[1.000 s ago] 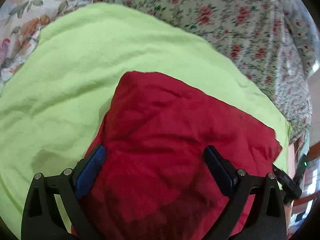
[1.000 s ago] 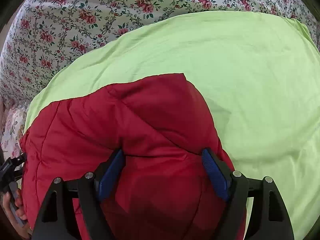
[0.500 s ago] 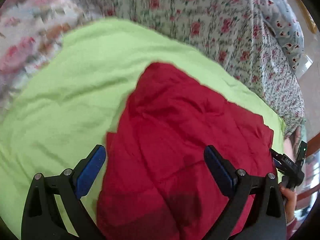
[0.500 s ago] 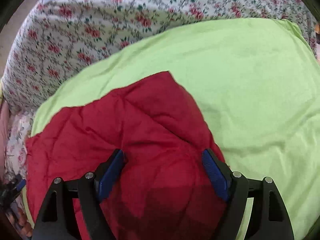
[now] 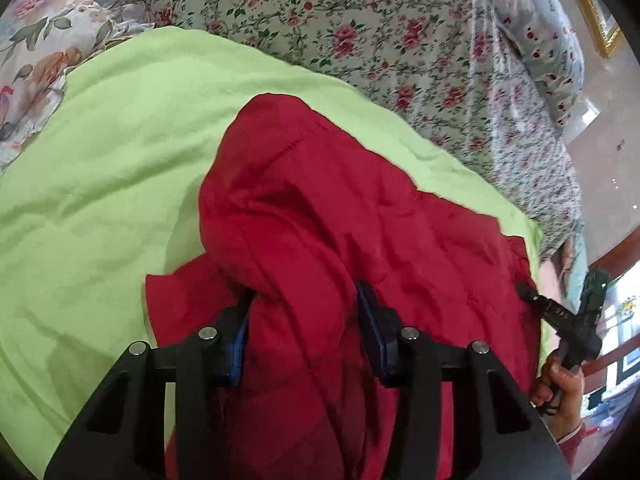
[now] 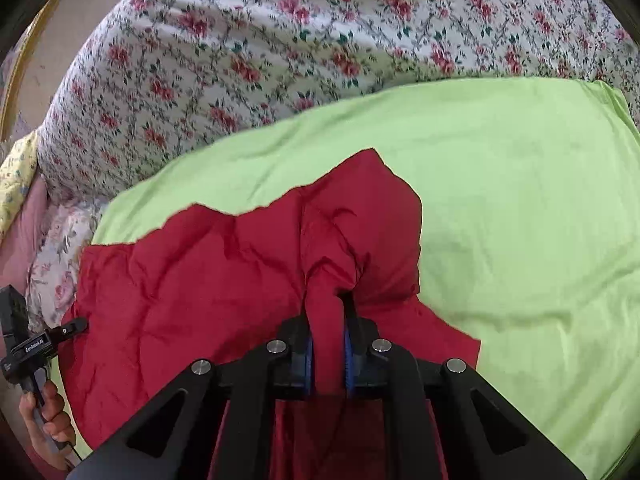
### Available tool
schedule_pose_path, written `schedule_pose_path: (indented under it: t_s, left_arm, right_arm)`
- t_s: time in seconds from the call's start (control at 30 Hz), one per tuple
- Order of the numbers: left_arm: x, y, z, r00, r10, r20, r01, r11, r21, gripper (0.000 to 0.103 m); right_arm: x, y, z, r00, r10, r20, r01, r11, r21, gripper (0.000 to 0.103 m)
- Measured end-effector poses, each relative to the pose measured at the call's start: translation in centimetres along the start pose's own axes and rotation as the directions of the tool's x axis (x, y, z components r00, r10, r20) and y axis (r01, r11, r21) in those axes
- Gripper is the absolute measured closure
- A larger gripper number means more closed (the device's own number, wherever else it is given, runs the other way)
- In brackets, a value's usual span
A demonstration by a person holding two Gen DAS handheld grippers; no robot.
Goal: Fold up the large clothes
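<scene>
A red quilted garment (image 5: 360, 216) lies on a lime green sheet (image 5: 100, 168), bunched into thick folds. My left gripper (image 5: 304, 320) is shut on a thick bunch of it at the near edge. In the right wrist view the same red garment (image 6: 224, 264) spreads left, and my right gripper (image 6: 328, 328) is shut on a narrow pinched fold of it, the blue pads close together. Each view shows the other hand-held gripper at the garment's far side: the right one (image 5: 568, 320) and the left one (image 6: 36, 344).
The green sheet (image 6: 520, 200) lies on a bed covered in white fabric with red flowers (image 6: 320, 40). A floral pillow (image 5: 32, 52) sits at the upper left of the left view. The bed edge and room floor (image 5: 608, 152) show at the right.
Both grippers were open over the garment; both have now closed on folds of it. The fabric has bunched up between the pads.
</scene>
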State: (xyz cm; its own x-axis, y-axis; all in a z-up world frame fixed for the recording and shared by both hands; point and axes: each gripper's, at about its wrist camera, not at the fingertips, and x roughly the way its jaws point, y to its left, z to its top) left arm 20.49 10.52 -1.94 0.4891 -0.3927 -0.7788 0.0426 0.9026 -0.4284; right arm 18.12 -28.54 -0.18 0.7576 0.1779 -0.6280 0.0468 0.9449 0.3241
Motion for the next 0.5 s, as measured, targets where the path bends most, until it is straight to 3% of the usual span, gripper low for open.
schedule_pose_path:
  t_s: [0.1, 0.2, 0.43, 0.5]
  left_arm:
    - [2.7, 1.6, -0.1, 0.998, -0.026, -0.064, 0.023, 0.999, -0.044, 0.058]
    - [3.4, 2.7, 0.0, 0.994, -0.084, -0.068, 0.077, 0.992, -0.1, 0.058]
    - [3.4, 2.2, -0.1, 0.996, -0.057, -0.065, 0.052, 0.996, -0.079, 0.058]
    - [3.2, 2.3, -0.1, 0.996, -0.061, -0.062, 0.056, 0.995, -0.084, 0.057]
  right_arm:
    - [1.8, -0.6, 0.1, 0.999, 0.0, -0.038, 0.002, 0.999, 0.035, 0.092]
    - [3.9, -1.4, -0.4, 0.997, 0.008, -0.079, -0.004, 0.998, 0.056, 0.09]
    - [4.4, -0.3, -0.5, 0.996, -0.044, -0.079, 0.045, 0.999, 0.015, 0.09]
    - [4.2, -0.6, -0.5, 0.997, -0.031, -0.077, 0.034, 0.999, 0.03, 0.084]
